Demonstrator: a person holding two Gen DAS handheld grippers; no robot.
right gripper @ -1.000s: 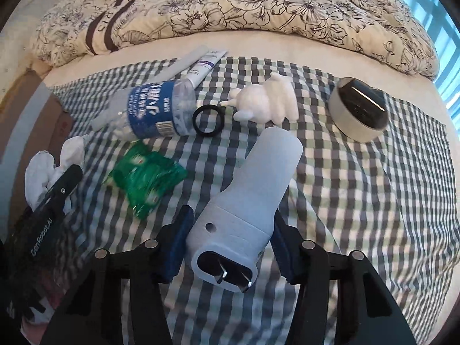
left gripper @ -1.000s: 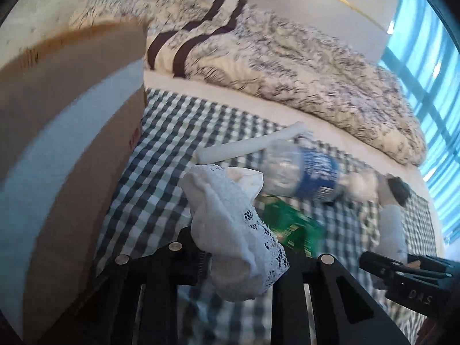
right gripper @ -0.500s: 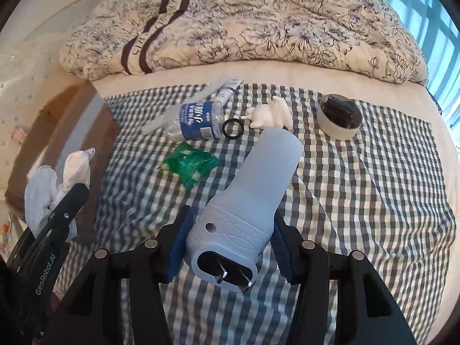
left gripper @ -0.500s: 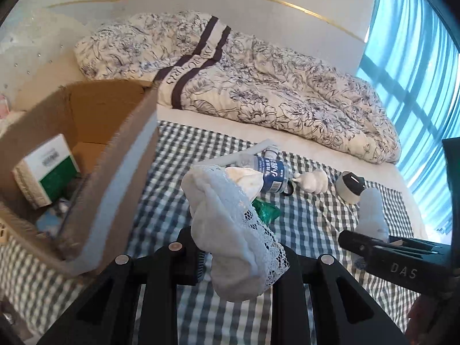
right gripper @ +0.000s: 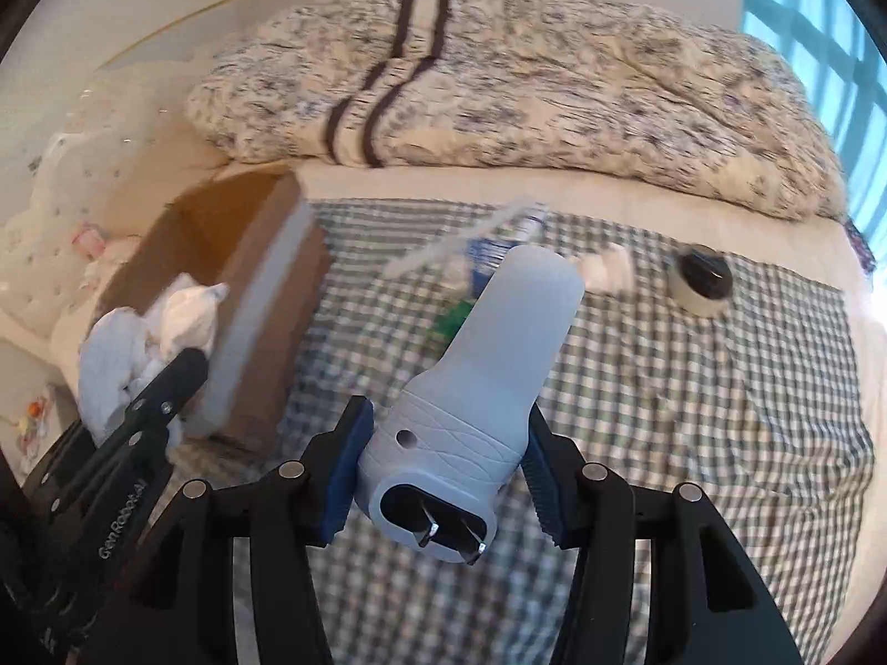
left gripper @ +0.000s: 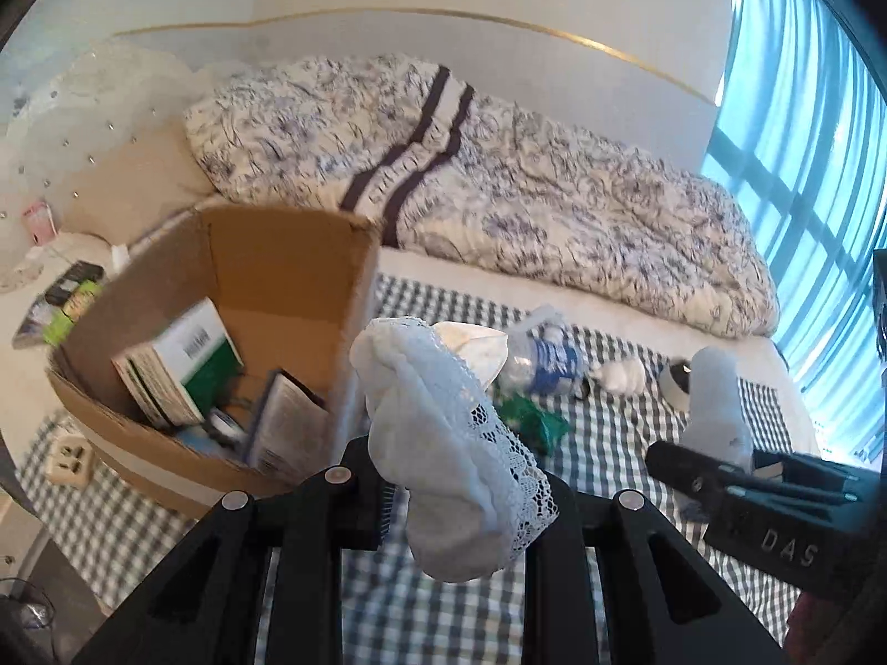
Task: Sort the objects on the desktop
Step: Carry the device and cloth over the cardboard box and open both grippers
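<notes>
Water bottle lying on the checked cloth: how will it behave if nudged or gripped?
The water bottle lies on its side, so a nudge would probably roll it. It looks clear and mostly empty, so likely light. Thin plastic walls may dent under the jaws; a gentle squeeze seems wise.

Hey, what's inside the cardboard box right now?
In the box: a green-and-white carton, a booklet leaning upright, and something bluish underneath. The near wall hides the rest of the bottom.
</notes>
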